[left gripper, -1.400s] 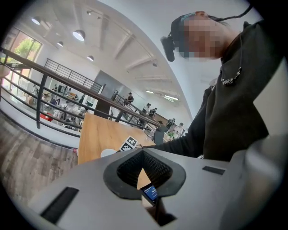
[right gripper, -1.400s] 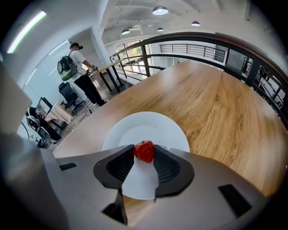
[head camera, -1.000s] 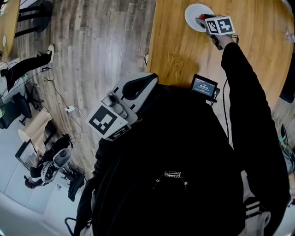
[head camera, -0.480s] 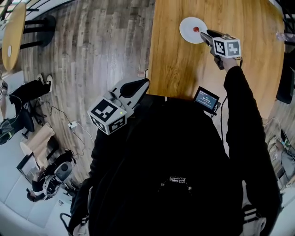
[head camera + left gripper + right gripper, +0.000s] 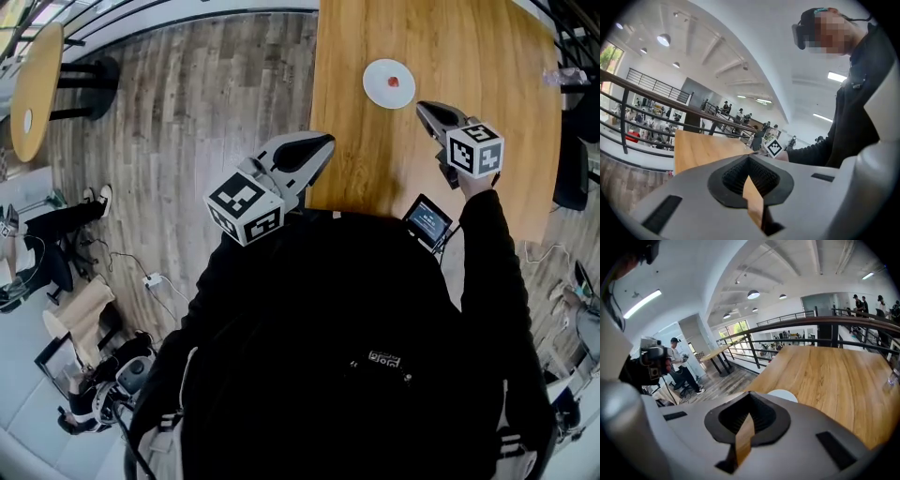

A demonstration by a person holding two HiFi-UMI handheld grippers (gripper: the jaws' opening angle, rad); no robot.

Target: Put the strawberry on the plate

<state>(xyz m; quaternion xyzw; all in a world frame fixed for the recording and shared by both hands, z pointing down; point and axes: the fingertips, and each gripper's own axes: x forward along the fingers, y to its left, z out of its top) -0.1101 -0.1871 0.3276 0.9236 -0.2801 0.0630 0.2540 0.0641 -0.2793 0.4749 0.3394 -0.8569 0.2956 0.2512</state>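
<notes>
Head view: strawberry (image 5: 393,82) sits on the plate (image 5: 375,86) on the desk (image 5: 487,56), just beyond the right gripper (image 5: 422,107) tip, apart from it. Its jaws have just closed together, empty. Left gripper (image 5: 326,142), also closed and empty, lies farther off. Placement judged complete.

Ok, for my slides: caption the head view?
Strawberry on the white plate; left tongs and right tongs shut, empty, held clear of it.
</notes>
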